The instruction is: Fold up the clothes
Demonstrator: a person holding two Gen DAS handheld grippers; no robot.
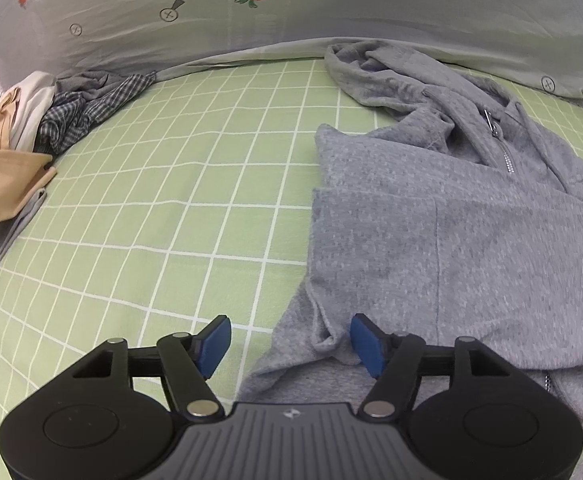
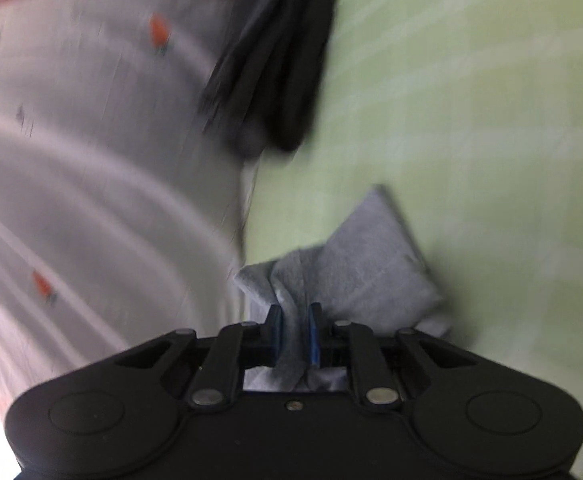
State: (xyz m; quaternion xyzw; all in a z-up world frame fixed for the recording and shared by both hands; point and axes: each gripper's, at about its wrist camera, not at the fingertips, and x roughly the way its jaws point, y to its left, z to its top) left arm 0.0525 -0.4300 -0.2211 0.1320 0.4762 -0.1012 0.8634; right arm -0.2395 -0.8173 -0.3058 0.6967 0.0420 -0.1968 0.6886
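In the left wrist view, one heap of clothes (image 1: 31,120) lies at the far left edge of the green checked sheet (image 1: 171,208): a tan piece, a white piece and a blue checked shirt (three that can be told apart). The left gripper (image 1: 289,342) tilts steeply down over the sheet, its two blue pads spread apart and clasping nothing; the right pad (image 1: 367,344) sits at the lower hem of the one grey zip hoodie (image 1: 451,220), which lies spread on the right half of the sheet, hood toward the pale carrot-print cover (image 1: 291,12) behind.

In the blurred right wrist view, the same printed cover fills the left, one dark garment (image 2: 279,60) lies at the top, and the right gripper (image 2: 295,332), pointing nearly level, is clenched on a bunched fold of the grey hoodie (image 2: 363,264) above the green sheet (image 2: 491,160).
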